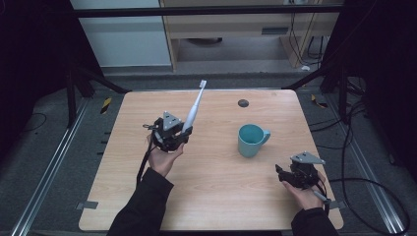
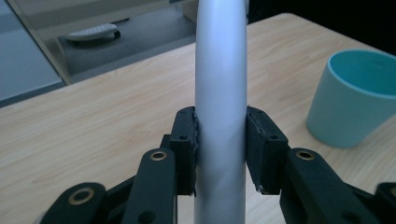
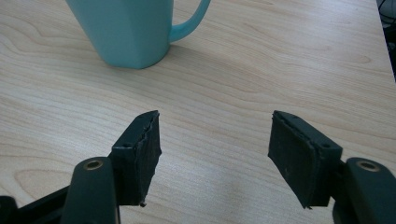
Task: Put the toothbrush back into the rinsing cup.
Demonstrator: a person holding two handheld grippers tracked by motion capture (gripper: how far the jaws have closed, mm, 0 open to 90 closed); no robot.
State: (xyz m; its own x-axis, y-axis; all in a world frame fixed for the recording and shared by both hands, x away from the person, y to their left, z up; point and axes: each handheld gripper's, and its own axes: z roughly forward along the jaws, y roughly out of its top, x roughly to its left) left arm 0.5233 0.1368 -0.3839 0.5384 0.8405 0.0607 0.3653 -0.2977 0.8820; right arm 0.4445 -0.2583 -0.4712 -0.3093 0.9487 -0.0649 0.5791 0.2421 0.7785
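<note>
The bench (image 1: 211, 196) is carrying a teal mug (image 1: 251, 141), and I am using this mug as the landmark. The mug is standing upright, with its handle pointing away from the left hand-held gripper (image 1: 183, 133).

That left hand-held gripper is hovering well to the left of the mug and is gripping a white toothbrush (image 1: 194, 107) low on its handle. In the left gripper view the two jaws are pressing the smooth round handle (image 2: 220, 93) from both sides. The long part with the bristles is rising up and leaning away from the person, high over the bench.

The right hand-held gripper (image 1: 282, 172) is waiting near the mug, on the person's side of it and a little to the right. Its jaws are standing wide apart and are holding nothing; under them the bench is bare.

The work is probably placing the toothbrush into the mug. The biggest risk, I think, is tipping the mug: the toothbrush is long, and if it is coming in at a slant it may be pushing against the rim, while nothing is steadying the mug. A smaller risk is slipping, because the handle is round and smooth and may be turning between the pads. The smallest is missing the opening and dropping the toothbrush beside the mug.
</note>
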